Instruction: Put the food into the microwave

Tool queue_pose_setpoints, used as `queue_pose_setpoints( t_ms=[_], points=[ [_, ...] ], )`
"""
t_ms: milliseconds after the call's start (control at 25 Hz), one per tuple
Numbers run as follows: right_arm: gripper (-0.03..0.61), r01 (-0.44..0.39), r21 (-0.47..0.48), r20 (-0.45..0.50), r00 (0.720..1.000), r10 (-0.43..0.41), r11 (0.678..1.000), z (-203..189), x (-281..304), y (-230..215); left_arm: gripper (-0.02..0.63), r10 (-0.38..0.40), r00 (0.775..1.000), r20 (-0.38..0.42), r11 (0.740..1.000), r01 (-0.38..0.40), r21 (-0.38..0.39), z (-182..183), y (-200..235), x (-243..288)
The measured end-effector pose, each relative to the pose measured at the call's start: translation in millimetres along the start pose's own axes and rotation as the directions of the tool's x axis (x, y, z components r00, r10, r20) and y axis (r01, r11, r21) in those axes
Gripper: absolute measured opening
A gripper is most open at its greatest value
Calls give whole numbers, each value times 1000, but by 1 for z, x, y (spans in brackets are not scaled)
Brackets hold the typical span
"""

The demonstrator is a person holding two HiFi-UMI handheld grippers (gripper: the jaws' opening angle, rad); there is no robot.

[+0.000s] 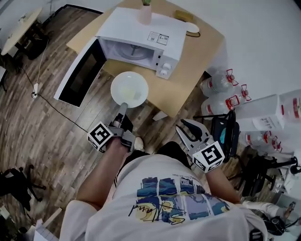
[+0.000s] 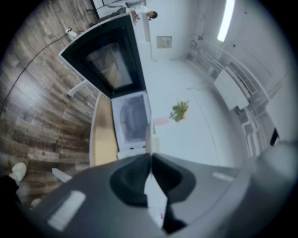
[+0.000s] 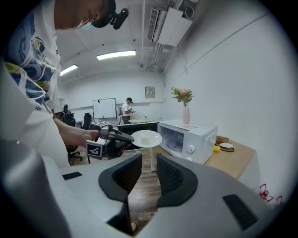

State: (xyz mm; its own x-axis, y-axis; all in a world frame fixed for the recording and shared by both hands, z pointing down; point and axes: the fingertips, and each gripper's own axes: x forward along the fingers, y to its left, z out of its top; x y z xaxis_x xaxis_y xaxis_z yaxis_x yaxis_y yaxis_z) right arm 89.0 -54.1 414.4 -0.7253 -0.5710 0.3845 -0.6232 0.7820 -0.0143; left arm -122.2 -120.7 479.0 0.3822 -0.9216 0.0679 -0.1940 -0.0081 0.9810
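A white plate (image 1: pixel 129 89) with a pale piece of food (image 1: pixel 127 91) hangs just in front of the white microwave (image 1: pixel 146 40), whose door (image 1: pixel 80 73) stands wide open to the left. My left gripper (image 1: pixel 123 108) is shut on the plate's near rim. In the left gripper view the rim (image 2: pixel 149 139) runs edge-on between the jaws, pointing at the open cavity (image 2: pixel 132 116). My right gripper (image 1: pixel 189 133) is open and holds nothing, low at the right, well back from the table. In the right gripper view I see the plate (image 3: pixel 146 138) and the microwave (image 3: pixel 186 137) beyond my right gripper (image 3: pixel 149 174).
The microwave stands on a light wooden table (image 1: pixel 197 56), a pink vase (image 1: pixel 145 14) on its top. Several water jugs (image 1: pixel 218 84) and a black stool (image 1: pixel 225 132) stand right of the table. A cable (image 1: pixel 51 106) crosses the wooden floor at left.
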Motion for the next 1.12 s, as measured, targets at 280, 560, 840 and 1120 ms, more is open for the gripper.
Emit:
queue_pose_setpoints(
  t_ms=[280,560,840,1120],
  points=[
    [87,23,26,-28,999,-22,999,-4,21,-40,18,31,999,44,999,-30,-26,44,34,64],
    [81,-34,-5,-40,999,34,999,5,50,-100,18,67,991,118,997,-62,-46,74,59,136],
    [81,-50,-36,-37,998,49,998,26,69,-159,18,107,980,166,994,-100,-51,102,88,201],
    [77,-29,-19,-78,997,28,999,12,66,-196,19,152,970,191,988,-141,-70,122,120,246]
  ],
)
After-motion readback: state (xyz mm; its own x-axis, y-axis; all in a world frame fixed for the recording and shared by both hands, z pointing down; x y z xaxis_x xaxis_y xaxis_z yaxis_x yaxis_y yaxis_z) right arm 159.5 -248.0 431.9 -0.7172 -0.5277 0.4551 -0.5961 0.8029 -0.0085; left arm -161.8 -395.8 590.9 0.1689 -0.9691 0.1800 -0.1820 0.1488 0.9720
